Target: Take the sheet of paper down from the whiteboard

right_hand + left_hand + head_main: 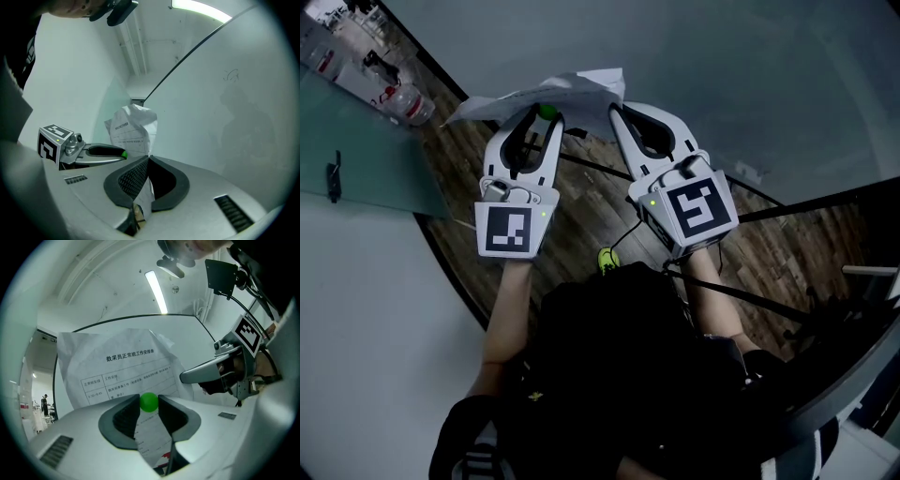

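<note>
Whiteboard (225, 93) cropped; paper (572, 89) edge hidden.

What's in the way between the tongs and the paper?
Nothing visible for the right tongs: they pinch the sheet of paper directly. The left tongs close on a green ball, with the paper running through the same gap.

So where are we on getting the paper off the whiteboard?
Done: the paper looks clear of the whiteboard, held crumpled in the air in front of it. In hand: the right gripper is shut on the paper; the left gripper pinches a green ball, with the paper running between its jaws. Left: probably just setting the paper and green ball down somewhere.
</note>
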`<state>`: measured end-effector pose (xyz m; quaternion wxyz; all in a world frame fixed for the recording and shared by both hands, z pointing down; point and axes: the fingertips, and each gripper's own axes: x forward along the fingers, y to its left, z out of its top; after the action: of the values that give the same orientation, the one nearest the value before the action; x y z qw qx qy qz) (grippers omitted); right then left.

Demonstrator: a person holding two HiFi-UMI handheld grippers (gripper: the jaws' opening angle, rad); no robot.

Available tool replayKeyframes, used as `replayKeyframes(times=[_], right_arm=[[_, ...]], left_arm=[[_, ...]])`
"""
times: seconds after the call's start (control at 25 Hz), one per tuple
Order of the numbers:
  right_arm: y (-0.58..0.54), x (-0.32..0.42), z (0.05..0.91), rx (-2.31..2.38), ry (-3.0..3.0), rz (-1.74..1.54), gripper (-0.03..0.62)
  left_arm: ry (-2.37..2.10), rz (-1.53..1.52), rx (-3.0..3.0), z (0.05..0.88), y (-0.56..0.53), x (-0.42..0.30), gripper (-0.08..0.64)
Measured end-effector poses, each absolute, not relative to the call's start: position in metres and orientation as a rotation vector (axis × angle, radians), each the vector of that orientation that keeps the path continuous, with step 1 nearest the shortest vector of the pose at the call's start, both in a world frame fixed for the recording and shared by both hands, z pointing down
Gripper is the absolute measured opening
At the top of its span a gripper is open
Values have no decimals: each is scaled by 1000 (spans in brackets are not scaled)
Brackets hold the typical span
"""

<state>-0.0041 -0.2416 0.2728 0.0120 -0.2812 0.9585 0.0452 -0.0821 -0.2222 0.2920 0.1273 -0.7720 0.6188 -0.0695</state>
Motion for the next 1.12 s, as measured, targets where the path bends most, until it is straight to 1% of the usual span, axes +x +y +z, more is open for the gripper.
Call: replayKeyframes(times=[0.12,0.32,0.84,1.12], right_arm=[[-206,4,279,-880,2980,165,25],[-180,5,284,-888,2990,133,25],[-109,-13,278,-885,2995,150,25],[-41,-33,290,-879,3006,187,25]], left_arm=[[1790,-185,-2244,299,-188,-75,118],[1777,-185,-2250,300,-162,-76,118],[1784,-140,-2272,295,-94,-92,118],[1767,-97,-2277,305,-29,-107,118]])
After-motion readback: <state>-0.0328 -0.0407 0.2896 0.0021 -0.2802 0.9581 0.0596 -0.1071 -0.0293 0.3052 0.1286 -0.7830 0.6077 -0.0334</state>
